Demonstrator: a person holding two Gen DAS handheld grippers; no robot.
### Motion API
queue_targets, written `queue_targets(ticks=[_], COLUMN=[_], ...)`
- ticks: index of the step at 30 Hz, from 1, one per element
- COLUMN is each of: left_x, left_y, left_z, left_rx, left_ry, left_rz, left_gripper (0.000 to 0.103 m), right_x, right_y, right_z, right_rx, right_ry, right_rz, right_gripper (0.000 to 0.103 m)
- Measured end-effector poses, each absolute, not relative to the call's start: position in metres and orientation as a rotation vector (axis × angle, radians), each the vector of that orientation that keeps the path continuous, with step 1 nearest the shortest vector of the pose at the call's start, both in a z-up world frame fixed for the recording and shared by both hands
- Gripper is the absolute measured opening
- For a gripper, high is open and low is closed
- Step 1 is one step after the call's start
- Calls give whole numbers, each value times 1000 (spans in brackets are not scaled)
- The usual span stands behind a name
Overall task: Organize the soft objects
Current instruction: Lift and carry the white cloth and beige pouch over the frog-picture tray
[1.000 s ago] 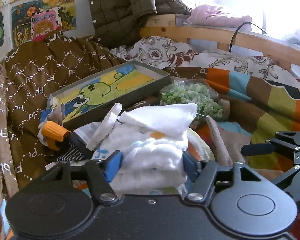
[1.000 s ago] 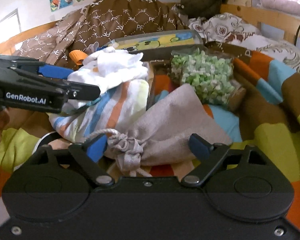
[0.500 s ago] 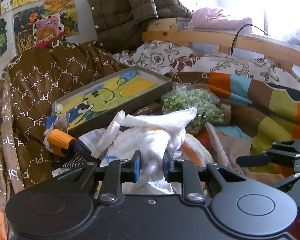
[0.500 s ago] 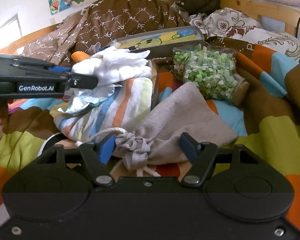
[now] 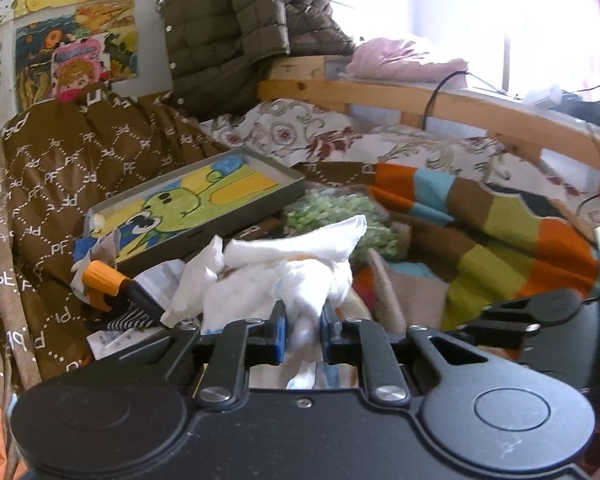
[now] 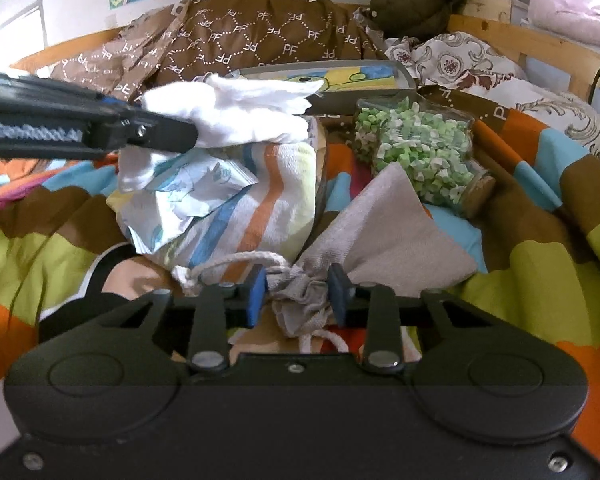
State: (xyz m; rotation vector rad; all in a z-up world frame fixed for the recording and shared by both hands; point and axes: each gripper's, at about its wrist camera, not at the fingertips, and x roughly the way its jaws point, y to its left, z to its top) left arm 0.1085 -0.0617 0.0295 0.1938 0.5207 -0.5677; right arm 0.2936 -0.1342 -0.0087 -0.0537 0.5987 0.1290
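Note:
My left gripper (image 5: 303,328) is closing, and its blue pads pinch a crumpled white cloth (image 5: 296,264) that lifts off the pile. The right wrist view shows that gripper (image 6: 172,136) coming in from the left with the white cloth (image 6: 240,112) bunched at its tips. Under the cloth lie a printed tissue pack and a rolled striped towel (image 6: 260,208). My right gripper (image 6: 298,292) is closing on the gathered neck of a beige drawstring bag (image 6: 388,224) lying on the striped blanket, and both pads touch the fabric.
A jar of green and white bits (image 6: 416,156) lies behind the bag. A shallow tray with a frog picture (image 5: 196,208) leans on the brown quilt. An orange-capped tool (image 5: 100,280) lies at the left. A wooden bed rail (image 5: 460,104) runs behind.
Both grippers went from wide open to closed: the left on the white cloth, which has risen a little, and the right on the bag's neck.

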Motion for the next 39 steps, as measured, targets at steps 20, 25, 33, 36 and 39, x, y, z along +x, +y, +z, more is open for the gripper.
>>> queue_targets(ticks=[20, 25, 33, 36, 39], left_x=[87, 87, 95, 103, 109], left_y=[-49, -41, -31, -23, -15], left_z=[53, 64, 87, 96, 102], left_rx=[33, -6, 38, 18, -16], left_ry=[679, 765, 844, 857, 872], left_rz=[-651, -627, -594, -578, -560], left_gripper=[17, 16, 16, 16, 16], right_x=[281, 262, 235, 230, 220], right_y=[-109, -106, -106, -109, -109], right_z=[-9, 6, 28, 34, 44], right_rx=[-165, -172, -189, -182, -178], right_ry=[604, 531, 406, 359, 308], right_rz=[58, 43, 23, 25, 39], right_gripper=[19, 17, 17, 17, 17])
